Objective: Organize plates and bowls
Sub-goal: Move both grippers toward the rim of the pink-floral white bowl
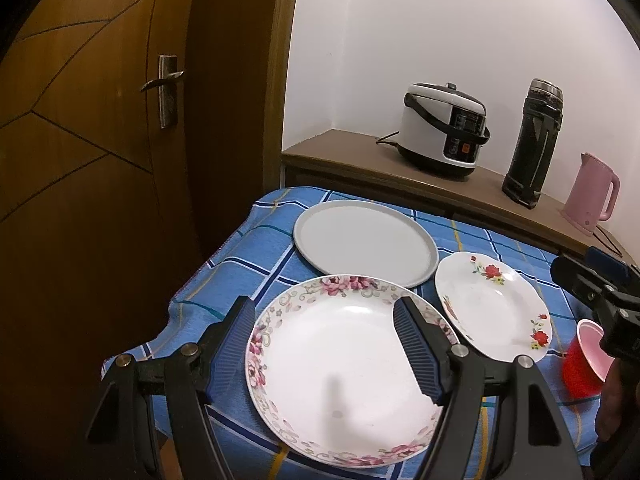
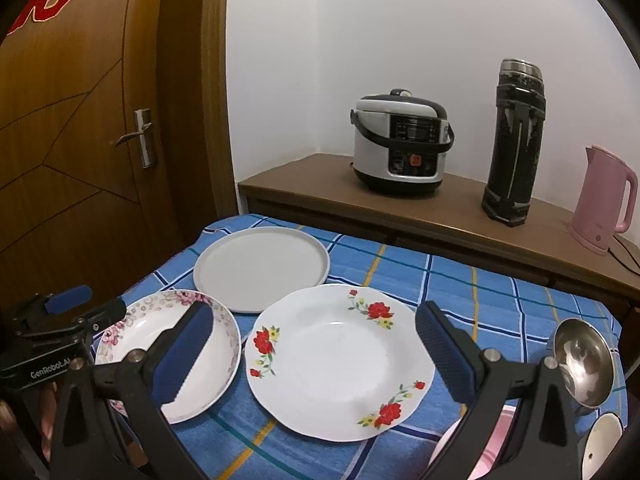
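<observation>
The left tool hovers spread over the pink-flowered plate, pinching nothing. The right tool hangs spread above the red-flowered plate, also empty. Both plates lie side by side on the checked tabletop, near the grey plate.

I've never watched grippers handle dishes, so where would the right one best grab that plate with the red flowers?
Probably by its near rim. The red-flower plate lies flat on the blue checked cloth, so only its thin, slightly raised edge offers a pinch. The right gripper, jaws open above it, could come in low from the near side, one finger under the rim.
</observation>
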Motion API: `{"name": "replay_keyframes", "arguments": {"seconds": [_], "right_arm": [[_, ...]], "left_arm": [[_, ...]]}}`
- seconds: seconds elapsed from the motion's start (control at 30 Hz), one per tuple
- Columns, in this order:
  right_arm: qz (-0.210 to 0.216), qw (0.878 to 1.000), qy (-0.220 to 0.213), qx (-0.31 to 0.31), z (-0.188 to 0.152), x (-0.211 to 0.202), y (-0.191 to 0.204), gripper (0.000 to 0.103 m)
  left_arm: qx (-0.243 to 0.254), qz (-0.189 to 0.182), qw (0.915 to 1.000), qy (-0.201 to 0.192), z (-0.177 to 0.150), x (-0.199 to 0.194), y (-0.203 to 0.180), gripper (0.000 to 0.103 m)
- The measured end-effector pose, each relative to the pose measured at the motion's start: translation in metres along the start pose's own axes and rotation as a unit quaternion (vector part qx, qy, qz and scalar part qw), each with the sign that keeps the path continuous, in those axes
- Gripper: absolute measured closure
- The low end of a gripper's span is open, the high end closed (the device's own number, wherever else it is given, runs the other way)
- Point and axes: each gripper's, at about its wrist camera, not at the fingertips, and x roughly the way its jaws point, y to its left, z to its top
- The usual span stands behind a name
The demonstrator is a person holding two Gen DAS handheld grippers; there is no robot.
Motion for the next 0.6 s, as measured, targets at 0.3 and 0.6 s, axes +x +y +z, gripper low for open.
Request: {"name": "replay_keyframes", "arguments": {"seconds": [0.3, 0.6], "right_arm": [[0.004, 1.0, 0.005, -0.004, 0.001, 0.007, 0.009, 0.0], [0.004, 1.0, 0.005, -0.006, 0.003, 0.008, 0.013, 0.0]], "left_arm": [[0.004, 0.003, 1.0, -0.002, 0.001, 0.001, 0.006, 0.029], [0.007, 0.005, 0.9999, -0.009, 0.0, 0.0, 0.005, 0.029]]}}
